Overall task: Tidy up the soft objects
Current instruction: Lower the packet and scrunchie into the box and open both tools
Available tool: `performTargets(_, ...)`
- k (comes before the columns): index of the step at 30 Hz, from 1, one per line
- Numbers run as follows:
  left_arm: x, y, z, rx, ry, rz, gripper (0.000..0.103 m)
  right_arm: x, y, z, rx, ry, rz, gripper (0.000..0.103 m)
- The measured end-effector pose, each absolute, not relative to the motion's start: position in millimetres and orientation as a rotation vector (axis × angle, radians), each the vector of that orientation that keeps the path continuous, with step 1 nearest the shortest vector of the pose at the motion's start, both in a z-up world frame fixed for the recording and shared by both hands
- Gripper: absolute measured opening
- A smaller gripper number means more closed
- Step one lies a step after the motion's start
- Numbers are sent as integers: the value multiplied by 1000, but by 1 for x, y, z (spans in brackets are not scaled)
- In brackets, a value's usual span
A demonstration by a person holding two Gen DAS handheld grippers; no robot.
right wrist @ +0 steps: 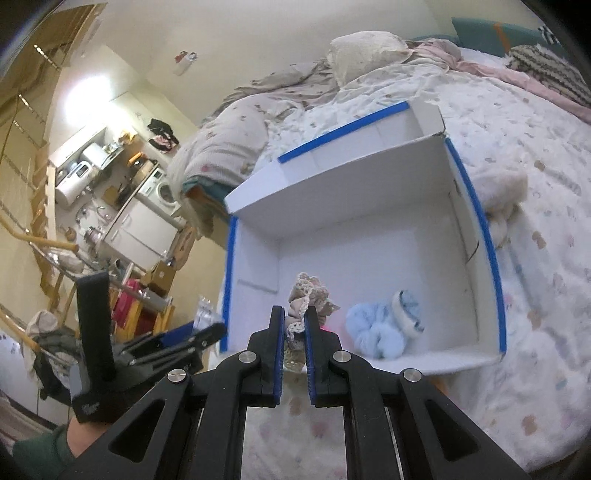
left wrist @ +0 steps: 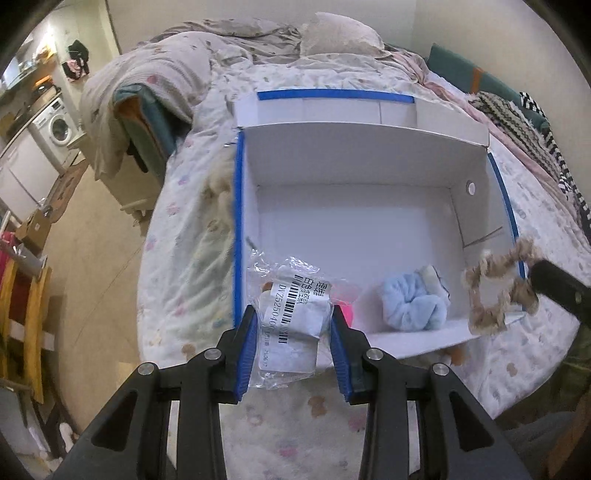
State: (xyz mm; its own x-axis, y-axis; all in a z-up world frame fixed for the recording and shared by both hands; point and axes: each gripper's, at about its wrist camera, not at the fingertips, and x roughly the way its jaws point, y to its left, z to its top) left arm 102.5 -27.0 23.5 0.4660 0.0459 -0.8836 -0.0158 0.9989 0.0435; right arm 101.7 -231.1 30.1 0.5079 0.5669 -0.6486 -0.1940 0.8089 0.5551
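Left hand-held gripper (left wrist: pixel 291 325) first: its blue-padded fingers (left wrist: pixel 246 354) sit fairly wide apart, closed against the sides of a clear plastic bag (left wrist: pixel 286 314) with a white barcode label, held up over the near left corner of the white box (left wrist: pixel 354 177). Something bright pink (left wrist: pixel 347 312) peeks out just behind the bag, inside the box. The gripper points forward and slightly down along the bed (left wrist: pixel 184 236), its black arms fanning toward the camera.

Over to the right hand-held gripper (right wrist: pixel 294 325): jaws nearly together, pinching a beige lace-edged scrunchie (right wrist: pixel 308 295) between the blue pads (right wrist: pixel 279 354). From the left wrist view that scrunchie (left wrist: pixel 496 291) hangs as an open loop at the box's near right corner, right above the rim. In the right wrist view the left gripper shows at the lower left, gripped by a hand in a dark green sleeve (right wrist: pixel 40 454).

Down in the box, a fluffy light blue scrunchie (left wrist: pixel 413 302) lies against the near wall, toward the right, with a small pale item touching it on the far side; what that is I can't tell. The box has blue tape along its side rims and its lid flap stands open at the far end.

The bed carries a white sheet with pastel prints, a rumpled duvet (left wrist: pixel 173 70) at the far left corner, a cream pillow (left wrist: pixel 343 35) at the far edge. Beyond the bed's left side: a washing machine (left wrist: pixel 55 127), white cabinets, a cluttered counter
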Motion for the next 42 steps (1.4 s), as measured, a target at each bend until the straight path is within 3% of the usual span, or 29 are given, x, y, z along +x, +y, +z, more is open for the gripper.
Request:
performTargets(23, 151, -43, -64, 25, 1179, 56, 33, 154, -195, -64, 378, 1137, 435, 12)
performTargets(42, 150, -58, -73, 87, 1191, 28, 35, 159, -191, -77, 335, 1175, 395, 12)
